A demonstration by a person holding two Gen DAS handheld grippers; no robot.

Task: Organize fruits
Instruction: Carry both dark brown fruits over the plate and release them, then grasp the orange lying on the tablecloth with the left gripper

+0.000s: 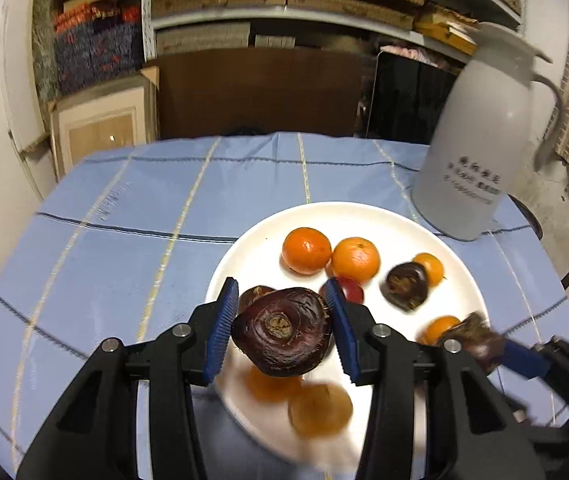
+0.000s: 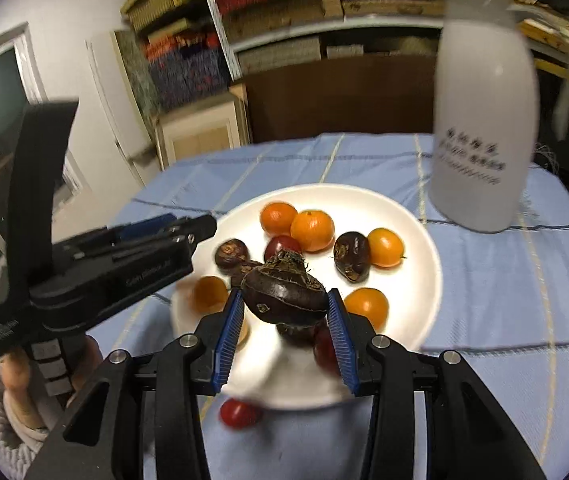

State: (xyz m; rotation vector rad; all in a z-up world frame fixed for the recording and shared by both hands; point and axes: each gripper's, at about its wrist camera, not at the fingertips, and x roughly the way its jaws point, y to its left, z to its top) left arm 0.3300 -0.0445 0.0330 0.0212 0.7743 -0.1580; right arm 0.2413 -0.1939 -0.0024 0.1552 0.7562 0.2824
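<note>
Left gripper (image 1: 284, 328) clamping dark chestnut (image 1: 282, 332), holding it above near side of plate (image 1: 412, 224). Right gripper (image 2: 284, 338) clamping second chestnut (image 2: 284, 298) over same plate. Judging step as placing: lowering each to bare patch, keeping clear of other gripper, opening only on contact so nothing is rolling. Plate on bench (image 1: 132, 216) carrying oranges (image 1: 306, 250), small kumquats, two more chestnuts, red fruit. One red fruit (image 2: 239, 413) lying on cloth just off plate edge. Flask (image 1: 480, 140) standing behind plate.
</note>
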